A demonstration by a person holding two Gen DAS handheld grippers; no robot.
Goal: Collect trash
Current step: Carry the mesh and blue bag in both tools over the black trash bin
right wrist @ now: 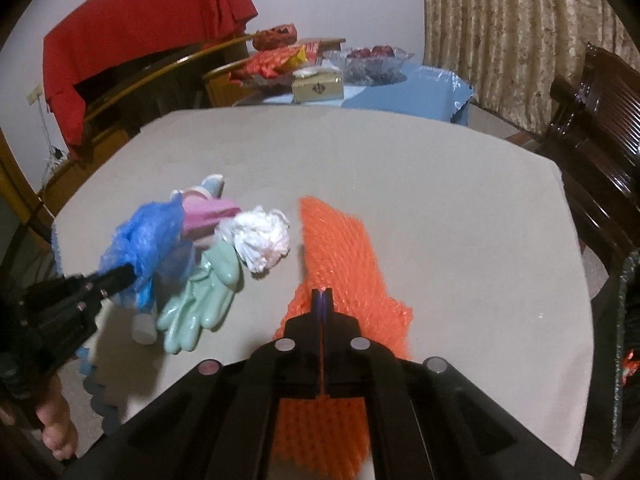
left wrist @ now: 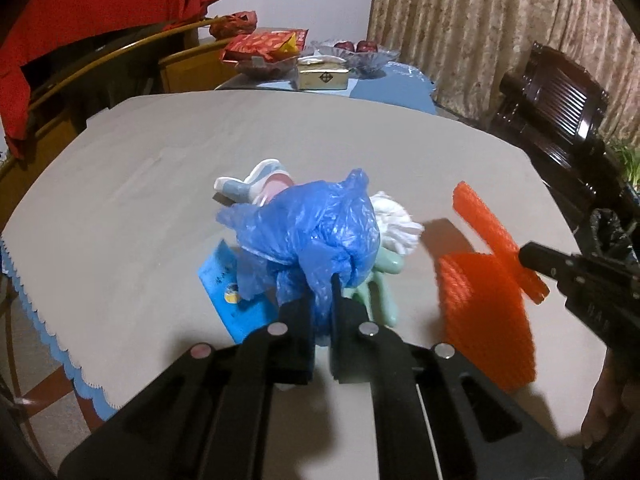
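No text can be read with certainty. The gold tissue box (left wrist: 323,75) at the far end bears a dark diamond-shaped emblem, and the blue card (left wrist: 231,292) carries faint print and a small logo, both too blurred.

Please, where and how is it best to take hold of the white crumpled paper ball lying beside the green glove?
Grip the white paper ball across its puffy middle, coming from above with a slight approach from its right: the green glove and pink item crowd its left, while bare table lies to its right.
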